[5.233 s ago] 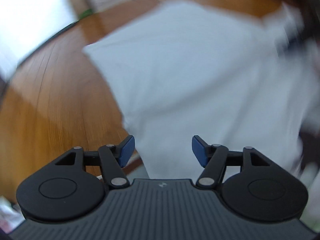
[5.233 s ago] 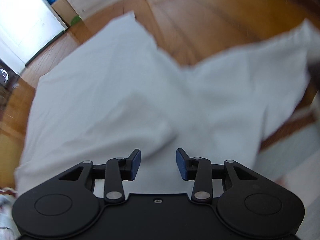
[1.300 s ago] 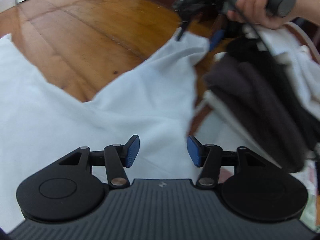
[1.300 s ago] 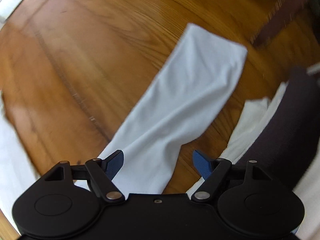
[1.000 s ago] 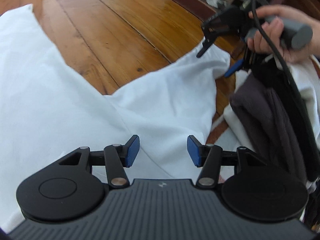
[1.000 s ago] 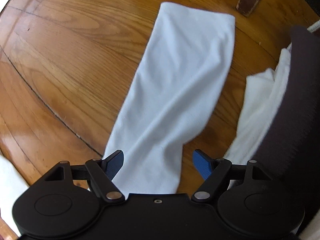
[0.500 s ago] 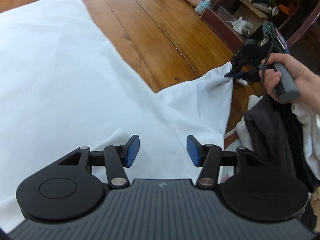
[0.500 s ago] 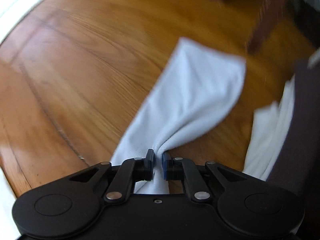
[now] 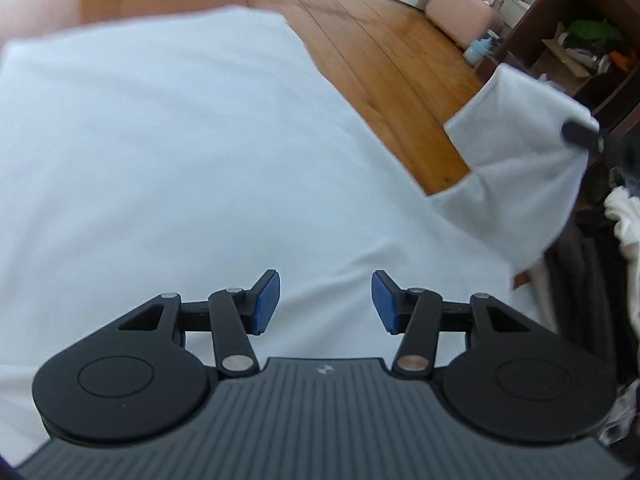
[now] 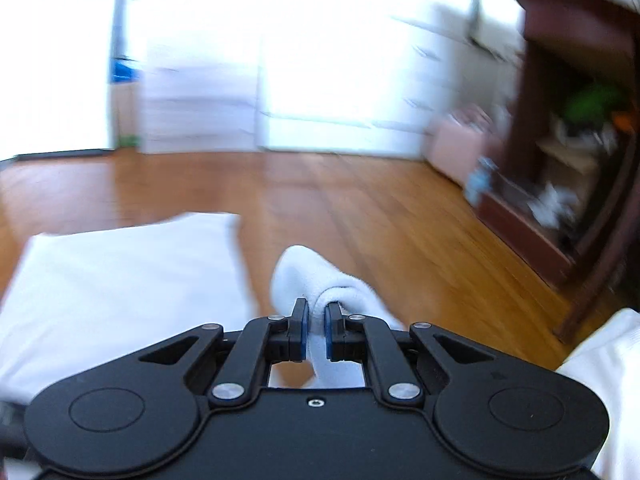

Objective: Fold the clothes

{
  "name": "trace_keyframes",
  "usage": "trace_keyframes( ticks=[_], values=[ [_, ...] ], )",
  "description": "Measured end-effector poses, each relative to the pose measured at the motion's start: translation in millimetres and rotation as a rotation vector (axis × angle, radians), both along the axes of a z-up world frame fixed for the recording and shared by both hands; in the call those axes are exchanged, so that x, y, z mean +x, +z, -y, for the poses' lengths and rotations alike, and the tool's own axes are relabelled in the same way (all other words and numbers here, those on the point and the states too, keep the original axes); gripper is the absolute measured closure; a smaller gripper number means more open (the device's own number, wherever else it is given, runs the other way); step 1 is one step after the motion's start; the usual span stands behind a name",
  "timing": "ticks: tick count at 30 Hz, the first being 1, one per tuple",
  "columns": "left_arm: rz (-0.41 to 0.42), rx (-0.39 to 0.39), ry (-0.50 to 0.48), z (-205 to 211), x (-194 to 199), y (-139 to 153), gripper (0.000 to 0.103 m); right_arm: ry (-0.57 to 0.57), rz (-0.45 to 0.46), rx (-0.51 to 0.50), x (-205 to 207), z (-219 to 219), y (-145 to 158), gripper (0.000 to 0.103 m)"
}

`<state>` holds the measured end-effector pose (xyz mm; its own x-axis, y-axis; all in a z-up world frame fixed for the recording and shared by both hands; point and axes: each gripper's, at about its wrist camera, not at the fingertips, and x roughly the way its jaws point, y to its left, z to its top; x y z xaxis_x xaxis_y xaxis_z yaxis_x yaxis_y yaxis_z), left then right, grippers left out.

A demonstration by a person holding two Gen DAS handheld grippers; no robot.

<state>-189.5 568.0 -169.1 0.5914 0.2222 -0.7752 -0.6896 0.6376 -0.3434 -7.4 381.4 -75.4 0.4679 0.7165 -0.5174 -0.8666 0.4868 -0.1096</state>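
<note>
The right hand-held gripper (image 10: 315,316) is pinching the soft, floppy sleeve (image 10: 320,280) of the white shirt (image 9: 180,140) lying on the wooden floor (image 9: 384,64) in the middle, while the left hand-held gripper (image 9: 325,300) is hanging wide open above it, gripping nothing.

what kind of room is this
Most likely a room in a home, perhaps a bedroom. A white shirt lies spread on a wooden plank floor, a pink case sits by the wall, and a dark wooden shelf unit holds household clutter.
</note>
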Motion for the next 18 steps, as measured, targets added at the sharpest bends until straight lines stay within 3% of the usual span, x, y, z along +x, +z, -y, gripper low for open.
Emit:
trace_keyframes(
  ticks=[2,4,5,8,9,10,14,18],
  values=[
    [-0.019,0.042,0.051,-1.2,-27.3,6.8,0.052,0.12,0.039,-0.044,-47.4,-3.8,-23.6,0.086],
    [-0.026,0.047,0.116,0.9,-53.8,5.6,0.052,0.311,0.043,-0.152,-90.5,-3.1,-55.6,0.073],
    [-0.028,0.047,0.148,2.6,-66.4,4.2,0.052,0.415,0.035,-0.196,-109.1,0.0,-70.0,0.073],
    [-0.01,0.042,0.199,13.1,-92.6,-3.3,0.052,0.67,0.011,-0.163,-129.6,35.8,-87.1,0.065],
    [-0.002,0.038,0.191,17.4,-94.5,-6.4,0.052,0.693,0.011,-0.161,-127.1,45.0,-88.7,0.064],
    [0.001,0.039,0.172,21.7,-92.2,-8.6,0.052,0.698,0.01,-0.162,-122.2,52.8,-90.2,0.062],
    [0.01,0.086,0.053,39.5,-66.2,-8.6,0.05,0.433,-0.018,-0.176,-61.0,61.2,-91.4,0.059],
    [0.0,0.152,-0.055,49.2,-18.5,-9.8,0.036,0.252,-0.027,-0.212,-4.6,72.7,-97.9,0.059]
  ],
)
